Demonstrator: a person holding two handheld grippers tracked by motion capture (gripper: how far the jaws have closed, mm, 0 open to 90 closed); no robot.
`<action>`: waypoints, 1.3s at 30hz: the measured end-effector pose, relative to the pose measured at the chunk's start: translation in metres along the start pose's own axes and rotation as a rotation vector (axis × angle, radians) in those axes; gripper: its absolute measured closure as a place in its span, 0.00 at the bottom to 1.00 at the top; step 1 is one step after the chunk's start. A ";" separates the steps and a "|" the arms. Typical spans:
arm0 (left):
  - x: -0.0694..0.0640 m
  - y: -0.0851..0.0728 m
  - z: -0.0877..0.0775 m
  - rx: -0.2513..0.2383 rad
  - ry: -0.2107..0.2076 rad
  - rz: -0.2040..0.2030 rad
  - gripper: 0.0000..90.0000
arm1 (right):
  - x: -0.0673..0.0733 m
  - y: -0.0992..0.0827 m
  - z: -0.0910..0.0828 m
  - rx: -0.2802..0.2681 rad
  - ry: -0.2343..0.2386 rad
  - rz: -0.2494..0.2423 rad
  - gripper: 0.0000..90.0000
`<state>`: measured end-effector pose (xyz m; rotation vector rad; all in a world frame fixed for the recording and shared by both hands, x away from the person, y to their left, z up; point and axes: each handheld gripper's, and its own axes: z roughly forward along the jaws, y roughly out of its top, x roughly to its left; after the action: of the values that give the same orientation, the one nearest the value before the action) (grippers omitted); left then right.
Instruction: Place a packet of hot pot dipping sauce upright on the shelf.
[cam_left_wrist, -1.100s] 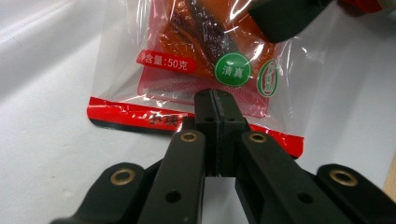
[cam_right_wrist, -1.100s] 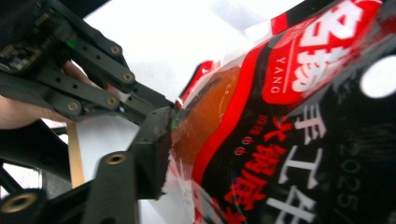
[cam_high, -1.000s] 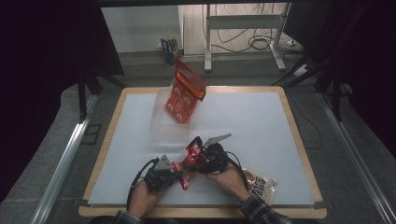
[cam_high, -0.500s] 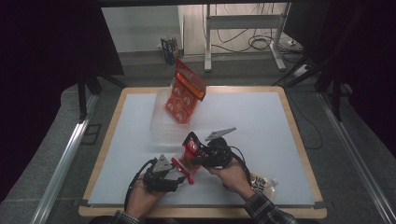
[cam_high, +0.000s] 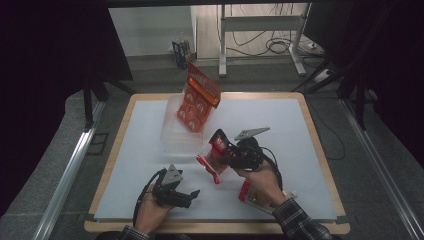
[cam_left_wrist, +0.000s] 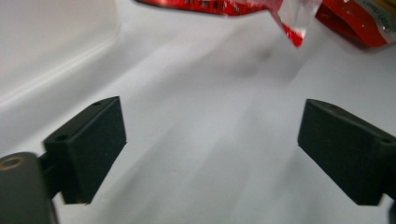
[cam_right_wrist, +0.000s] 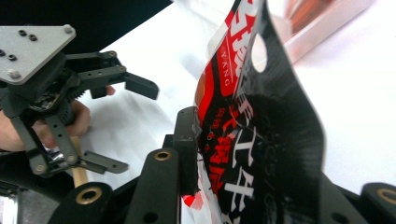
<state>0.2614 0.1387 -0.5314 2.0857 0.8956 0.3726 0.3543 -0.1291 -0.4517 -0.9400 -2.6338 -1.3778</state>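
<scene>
The right gripper (cam_high: 223, 150) is clamped on a red snack packet (cam_high: 214, 156), lifted above the table's (cam_high: 280, 130) near middle, likely for carrying. The left gripper (cam_high: 186, 196), wide apart and empty, rests nearer.

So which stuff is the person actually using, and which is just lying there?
In use:
right gripper, shut on the red snack packet
left gripper, open, nearby
clear plastic bin with orange packets, probably

Lying about:
another packet by the right hand
small box on the floor
</scene>
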 end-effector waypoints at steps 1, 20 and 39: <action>0.000 0.000 0.000 -0.006 0.003 -0.002 0.07 | -0.002 0.001 -0.002 -0.002 -0.006 -0.003 0.78; 0.000 -0.001 -0.005 -0.041 0.084 0.043 0.00 | -0.028 0.033 -0.017 -0.007 -0.101 -0.055 0.78; 0.001 -0.001 -0.005 -0.027 0.087 0.051 0.00 | -0.037 0.062 0.010 0.094 -0.136 -0.139 0.78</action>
<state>0.2589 0.1421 -0.5293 2.0842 0.8840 0.5031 0.4191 -0.1140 -0.4226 -0.8850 -2.8863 -1.2437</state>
